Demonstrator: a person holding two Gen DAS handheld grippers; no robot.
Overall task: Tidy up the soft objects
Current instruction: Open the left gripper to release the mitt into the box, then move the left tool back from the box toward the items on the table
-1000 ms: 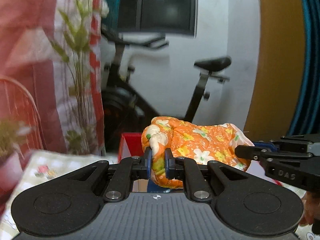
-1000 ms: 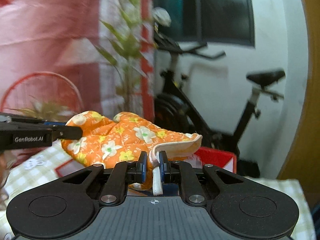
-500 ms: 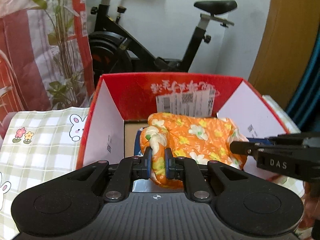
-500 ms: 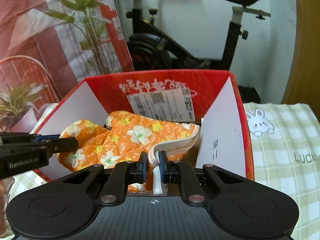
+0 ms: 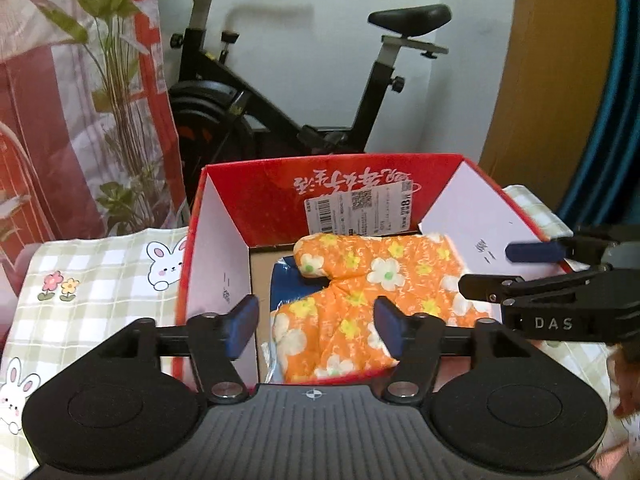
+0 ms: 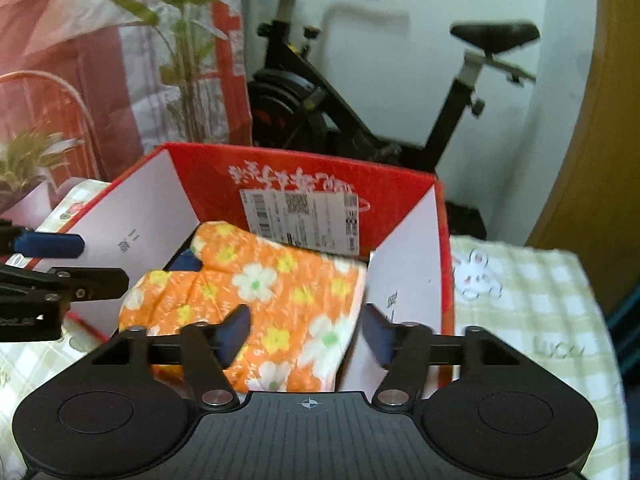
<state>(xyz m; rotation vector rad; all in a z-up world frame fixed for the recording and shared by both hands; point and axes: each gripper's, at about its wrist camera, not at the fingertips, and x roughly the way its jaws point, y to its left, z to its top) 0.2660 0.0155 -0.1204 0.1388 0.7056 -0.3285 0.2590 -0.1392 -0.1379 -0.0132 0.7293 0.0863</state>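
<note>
**Release step: oven mitt let go into red box**

Both sets of jaws have just been opening and stand apart, gripping nothing. Left gripper (image 5: 316, 320) and right gripper (image 6: 306, 330) sit over the near wall of the box (image 5: 280, 192). The mitt (image 5: 372, 300) lies inside, between and ahead of the jaws, atop something blue. Judged next: back both grippers clear without snagging the fabric, then find another soft item.

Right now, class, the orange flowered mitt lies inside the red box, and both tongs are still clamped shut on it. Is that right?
Not quite. The mitt does lie inside the red box, but both tongs have just been opening: the left tongs and right tongs stand apart, their pads clear of the cloth that lies between them. Each wrist view shows it.
</note>
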